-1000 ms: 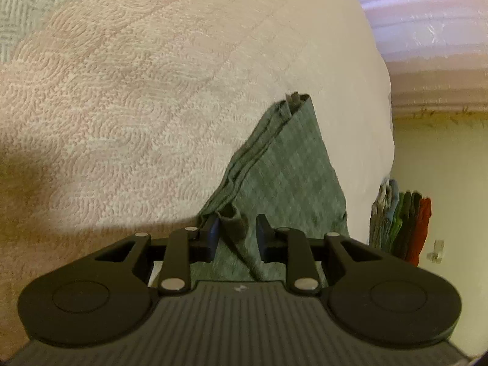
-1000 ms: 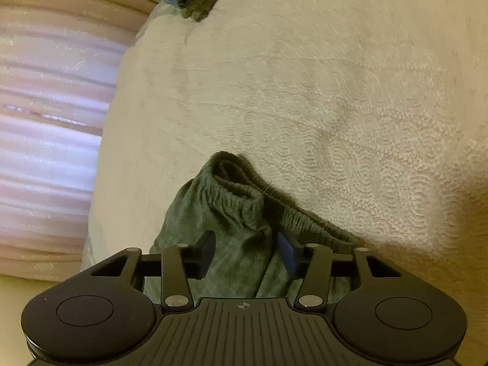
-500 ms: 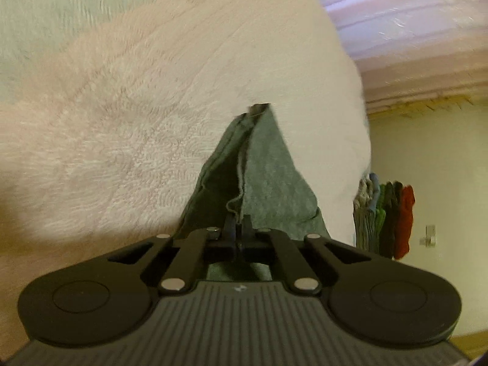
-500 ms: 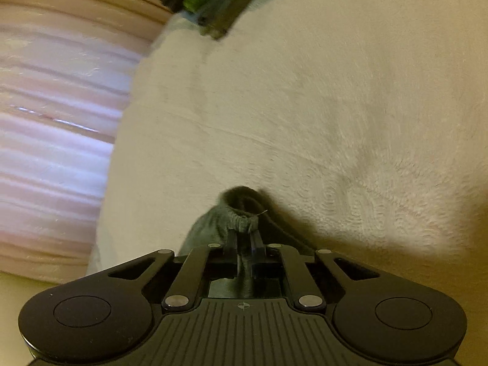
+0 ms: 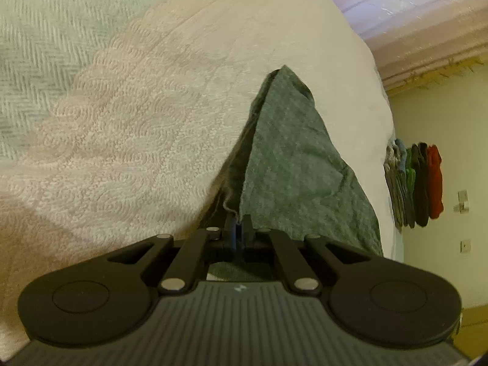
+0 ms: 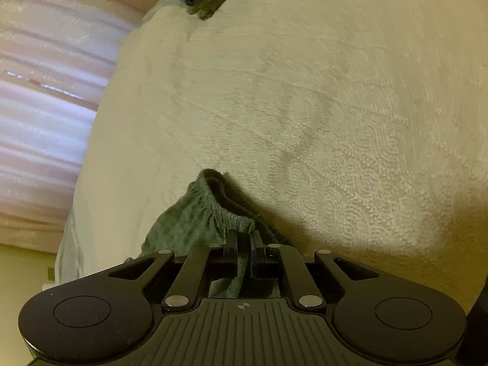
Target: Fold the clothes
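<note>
Through the left wrist camera I see a stack of folded clothes at the far edge of the cream, wave-quilted bedspread, well clear of my work. My left gripper is pinched tight on a thin edge of the grey-green garment, which rises as a peaked fold.

Through the right wrist camera, my right gripper pinches the garment's gathered elastic waistband; nothing blocks it.

2 wrist views, close, angled down, bedspread shared
</note>
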The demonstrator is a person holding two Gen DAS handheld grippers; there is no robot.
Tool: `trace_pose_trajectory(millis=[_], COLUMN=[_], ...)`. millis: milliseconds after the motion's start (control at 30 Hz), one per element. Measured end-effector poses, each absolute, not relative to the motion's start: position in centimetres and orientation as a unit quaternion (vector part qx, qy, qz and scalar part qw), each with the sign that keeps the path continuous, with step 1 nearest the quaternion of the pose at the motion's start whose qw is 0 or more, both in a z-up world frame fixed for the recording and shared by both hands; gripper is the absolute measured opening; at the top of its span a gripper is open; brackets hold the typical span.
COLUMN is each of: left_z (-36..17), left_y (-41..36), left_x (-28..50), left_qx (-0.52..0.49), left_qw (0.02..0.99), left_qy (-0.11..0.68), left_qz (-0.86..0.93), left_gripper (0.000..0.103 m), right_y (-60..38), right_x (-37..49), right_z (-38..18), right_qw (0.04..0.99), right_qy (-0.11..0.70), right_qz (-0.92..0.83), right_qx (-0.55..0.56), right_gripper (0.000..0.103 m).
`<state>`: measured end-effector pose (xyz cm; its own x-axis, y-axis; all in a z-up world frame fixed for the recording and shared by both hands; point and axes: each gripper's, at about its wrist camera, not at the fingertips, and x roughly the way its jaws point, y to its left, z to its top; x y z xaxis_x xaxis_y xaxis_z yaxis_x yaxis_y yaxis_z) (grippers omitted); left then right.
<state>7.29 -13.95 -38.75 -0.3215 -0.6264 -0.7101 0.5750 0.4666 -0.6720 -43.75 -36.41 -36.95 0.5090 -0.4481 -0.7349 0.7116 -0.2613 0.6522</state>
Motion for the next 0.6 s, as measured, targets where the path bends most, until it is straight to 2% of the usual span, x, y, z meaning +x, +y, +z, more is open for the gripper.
trace_pose_trajectory(millis=[600], left_z=[-40.9], left_y=[-12.8], left_x=[6.0], left_qx=[0.020], left_qw=[0.596], left_qy=[0.624], left_qz=[-0.505], left_gripper=[0.001], right_y=[-35.5], right_x=[-43.9], right_z=[-38.9], right_qw=[0.582], right_qy=[0.136], right_qz=[-0.500], right_qx=[0.626], right_gripper=[0.006])
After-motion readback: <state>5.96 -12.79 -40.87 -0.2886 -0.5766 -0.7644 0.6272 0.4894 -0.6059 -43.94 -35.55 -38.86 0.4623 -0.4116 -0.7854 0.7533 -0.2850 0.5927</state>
